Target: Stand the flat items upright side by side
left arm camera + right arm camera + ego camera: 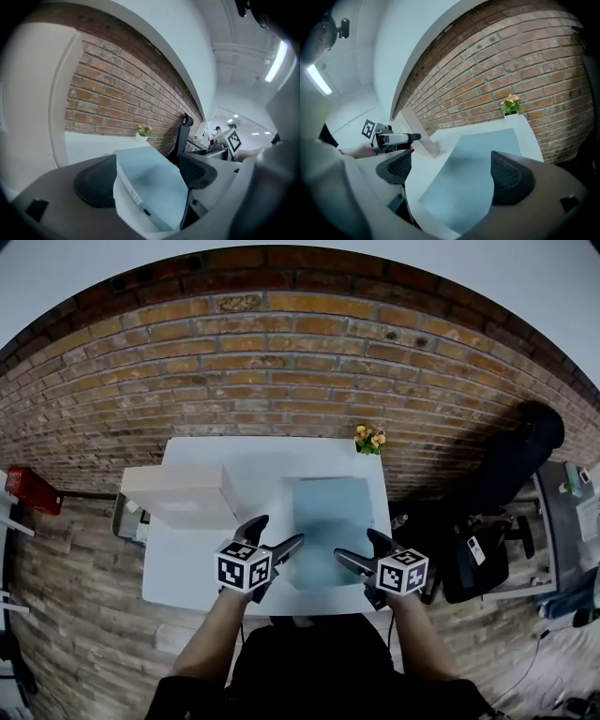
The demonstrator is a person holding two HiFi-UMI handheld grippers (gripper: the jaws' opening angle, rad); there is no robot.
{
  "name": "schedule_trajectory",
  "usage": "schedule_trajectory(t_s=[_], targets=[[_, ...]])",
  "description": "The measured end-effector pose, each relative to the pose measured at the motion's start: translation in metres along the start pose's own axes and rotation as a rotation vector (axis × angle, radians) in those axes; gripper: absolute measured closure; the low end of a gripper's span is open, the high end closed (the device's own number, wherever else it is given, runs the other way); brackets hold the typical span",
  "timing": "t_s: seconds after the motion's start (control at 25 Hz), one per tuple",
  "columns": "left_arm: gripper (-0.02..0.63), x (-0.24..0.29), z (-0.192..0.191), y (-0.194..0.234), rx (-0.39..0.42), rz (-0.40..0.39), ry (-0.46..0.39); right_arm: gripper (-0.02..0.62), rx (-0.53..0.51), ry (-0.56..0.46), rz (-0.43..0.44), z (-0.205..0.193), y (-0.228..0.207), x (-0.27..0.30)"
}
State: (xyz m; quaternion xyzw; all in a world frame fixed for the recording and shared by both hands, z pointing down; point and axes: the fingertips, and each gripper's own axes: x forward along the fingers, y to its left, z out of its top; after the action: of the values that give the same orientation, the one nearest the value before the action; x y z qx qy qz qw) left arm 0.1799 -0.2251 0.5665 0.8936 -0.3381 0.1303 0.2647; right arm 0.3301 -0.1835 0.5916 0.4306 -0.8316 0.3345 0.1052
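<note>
A pale blue flat item (330, 519) lies flat on the right half of the white table (192, 568). My left gripper (277, 533) is at its near left corner, jaws open. In the left gripper view that corner (150, 180) sits between the wide-apart pads of the left gripper (147, 176), with a thick white edge under the blue face. My right gripper (358, 547) stands open at the item's near right edge. In the right gripper view the blue face (473, 173) spreads below the right gripper (452, 171).
A white box-like stand (183, 495) takes up the table's left part. A small pot of yellow flowers (369, 439) stands at the back right corner against the brick wall. A black office chair (487, 549) is to the table's right.
</note>
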Motion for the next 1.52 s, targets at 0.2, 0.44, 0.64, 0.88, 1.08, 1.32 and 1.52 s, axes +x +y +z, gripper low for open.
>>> schedule_trajectory(t_s=[0.2, 0.44, 0.64, 0.88, 1.08, 1.32, 1.52], targets=[[0.163, 0.021, -0.013, 0.009, -0.032, 0.045, 0.053, 0.061, 0.004, 0.042, -0.036, 0.006, -0.036, 0.013], [0.163, 0.051, -0.023, 0.024, -0.102, 0.111, 0.088, 0.061, 0.007, 0.109, -0.061, 0.008, -0.083, 0.025], [0.163, 0.078, -0.040, 0.029, -0.141, 0.145, 0.143, 0.061, 0.035, 0.178, -0.065, 0.002, -0.116, 0.032], [0.163, 0.101, -0.066, 0.034, -0.140, 0.151, 0.241, 0.061, 0.095, 0.271, -0.051, -0.025, -0.132, 0.048], [0.163, 0.116, -0.081, 0.035, -0.143, 0.120, 0.304, 0.063, 0.127, 0.310, -0.034, -0.031, -0.135, 0.065], [0.163, 0.128, -0.102, 0.033, -0.151, 0.070, 0.376, 0.064, 0.147, 0.370, -0.067, -0.044, -0.146, 0.079], [0.163, 0.133, -0.106, 0.034, -0.193, 0.024, 0.372, 0.066, 0.177, 0.394, -0.071, -0.051, -0.152, 0.086]])
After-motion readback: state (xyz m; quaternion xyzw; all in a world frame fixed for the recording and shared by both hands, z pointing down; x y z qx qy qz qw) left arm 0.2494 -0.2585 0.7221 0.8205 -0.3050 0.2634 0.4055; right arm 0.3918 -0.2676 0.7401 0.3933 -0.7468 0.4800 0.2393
